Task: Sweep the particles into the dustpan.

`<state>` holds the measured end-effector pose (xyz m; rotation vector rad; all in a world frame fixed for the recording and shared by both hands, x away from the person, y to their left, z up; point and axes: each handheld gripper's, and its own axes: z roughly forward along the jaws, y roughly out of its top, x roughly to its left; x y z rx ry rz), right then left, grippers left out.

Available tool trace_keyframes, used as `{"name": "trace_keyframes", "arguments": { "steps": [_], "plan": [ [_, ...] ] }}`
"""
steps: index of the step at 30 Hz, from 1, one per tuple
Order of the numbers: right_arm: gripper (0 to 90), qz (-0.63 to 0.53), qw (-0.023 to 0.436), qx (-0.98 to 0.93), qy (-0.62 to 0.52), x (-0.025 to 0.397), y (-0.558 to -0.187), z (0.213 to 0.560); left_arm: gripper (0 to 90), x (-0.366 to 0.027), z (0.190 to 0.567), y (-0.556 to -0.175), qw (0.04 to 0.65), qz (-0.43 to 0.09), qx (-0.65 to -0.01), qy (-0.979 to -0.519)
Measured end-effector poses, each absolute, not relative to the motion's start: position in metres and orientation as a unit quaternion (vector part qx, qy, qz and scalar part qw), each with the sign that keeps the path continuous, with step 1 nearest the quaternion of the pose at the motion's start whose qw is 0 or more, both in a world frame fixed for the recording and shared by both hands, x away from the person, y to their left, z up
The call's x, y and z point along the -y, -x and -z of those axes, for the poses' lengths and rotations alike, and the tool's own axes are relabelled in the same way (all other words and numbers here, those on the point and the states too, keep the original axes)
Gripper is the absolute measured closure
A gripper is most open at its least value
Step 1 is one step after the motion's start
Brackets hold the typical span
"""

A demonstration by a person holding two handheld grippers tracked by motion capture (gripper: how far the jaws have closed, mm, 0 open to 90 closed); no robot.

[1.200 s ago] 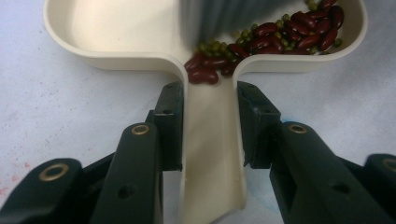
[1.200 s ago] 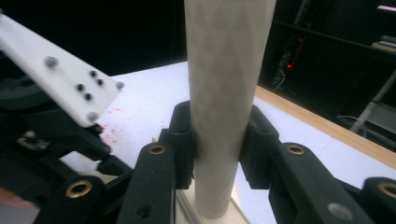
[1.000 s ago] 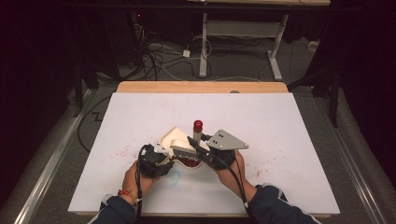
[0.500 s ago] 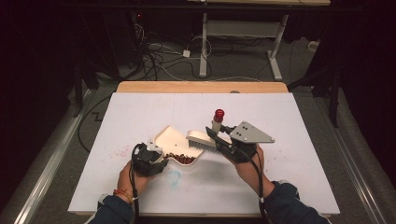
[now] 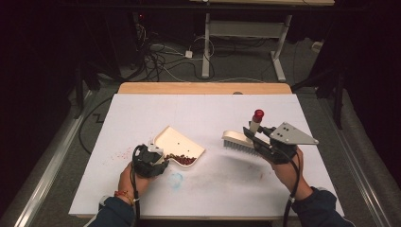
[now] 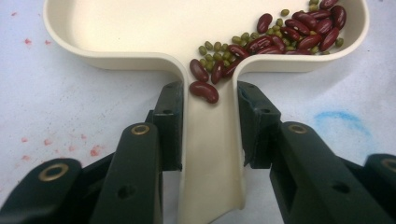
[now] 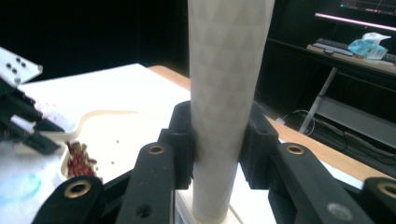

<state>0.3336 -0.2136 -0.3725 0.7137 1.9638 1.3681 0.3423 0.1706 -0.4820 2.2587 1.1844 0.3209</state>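
White paper covers the counter [image 5: 208,113], with a strip of pale wood showing along its far edge and a dark floor strewn with cables beyond. Faint red specks and a smudge of blue mark the paper near the front.

From the bottom of the high view, the person's left forearm comes in at a slant, and the left hand-held gripper [image 5: 150,161] sits low, close to the paper near the front left. Its jaws are clamped on the narrow handle of the cream plastic dustpan [image 6: 210,28]; in the left gripper view each black jaw presses one side of that handle. The dustpan lies flat on the counter, its long axis running from the handle near the person away and to the right, with the wide tray pointing toward the middle of the counter. Dark red kidney beans and small green mung beans [image 6: 285,35] lie in one corner of the tray, and a few have spilled into the handle's channel.

The right forearm reaches further forward on the right side. The right hand-held gripper [image 5: 265,142] is raised off the paper and closed on the pale, textured handle of the cream hand brush [image 5: 239,140]. The brush handle tilts up and away, ending in a red tip [image 5: 258,114], while the bristles face down above the counter, well apart from the dustpan
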Motion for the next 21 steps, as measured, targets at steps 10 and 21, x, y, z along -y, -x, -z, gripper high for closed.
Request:
{"name": "trace_keyframes", "arguments": {
  "steps": [10, 21],
  "plan": [
    [70.2, -0.511, 0.296, -0.757, -0.278, 0.256, -0.312, 0.367, 63.7, -0.172, 0.481, -0.342, 0.282, -0.12, -0.446, -0.841],
    [70.1, -0.488, 0.286, -0.775, -0.281, 0.275, -0.294, 0.363, 63.7, -0.176, 0.479, -0.343, 0.285, -0.124, -0.453, -0.836]
  ]
}}
